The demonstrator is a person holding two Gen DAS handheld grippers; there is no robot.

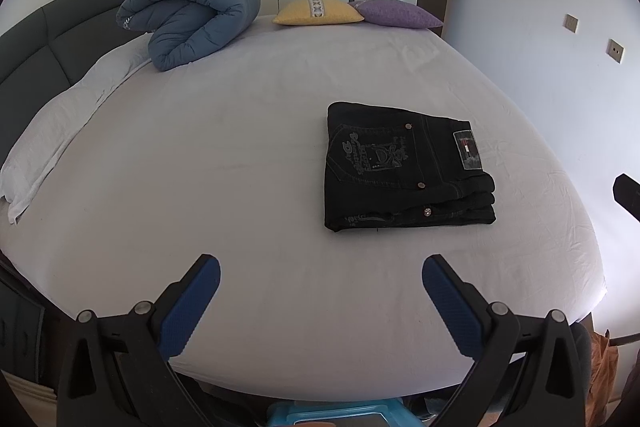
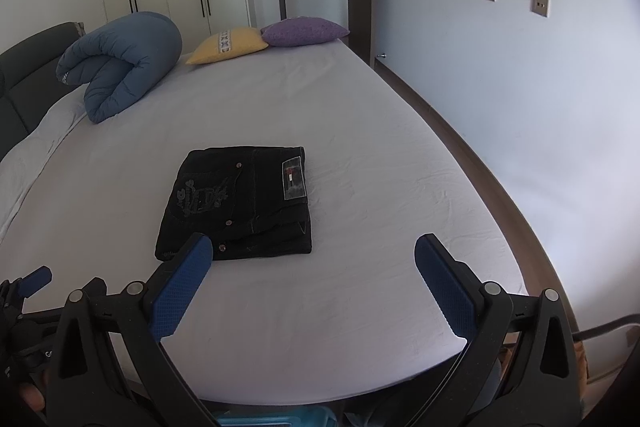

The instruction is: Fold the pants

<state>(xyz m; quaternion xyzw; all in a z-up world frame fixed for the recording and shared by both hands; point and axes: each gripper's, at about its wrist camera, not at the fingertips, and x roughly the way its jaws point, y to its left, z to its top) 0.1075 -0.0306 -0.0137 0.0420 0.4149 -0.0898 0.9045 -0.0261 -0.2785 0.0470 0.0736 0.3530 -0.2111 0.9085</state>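
Observation:
The black jeans point(image 1: 404, 167) lie folded into a compact, stacked rectangle on the white bed sheet point(image 1: 240, 147), back pocket embroidery and brand patch facing up. They also show in the right wrist view point(image 2: 240, 203). My left gripper point(image 1: 320, 283) is open and empty, held above the bed's near edge, to the left of and nearer than the jeans. My right gripper point(image 2: 314, 259) is open and empty, its left finger point(image 2: 184, 279) overlapping the jeans' near corner in the view, not gripping them. The left gripper's tip point(image 2: 34, 281) shows at the far left of the right wrist view.
A rolled blue duvet point(image 1: 192, 15) lies at the far left by the dark headboard point(image 1: 48, 39). A yellow cushion point(image 1: 318, 11) and a purple cushion point(image 1: 398, 13) sit at the far edge. A white pillow point(image 1: 52, 131) lies at left. Wall point(image 2: 520, 87) and floor run along the right.

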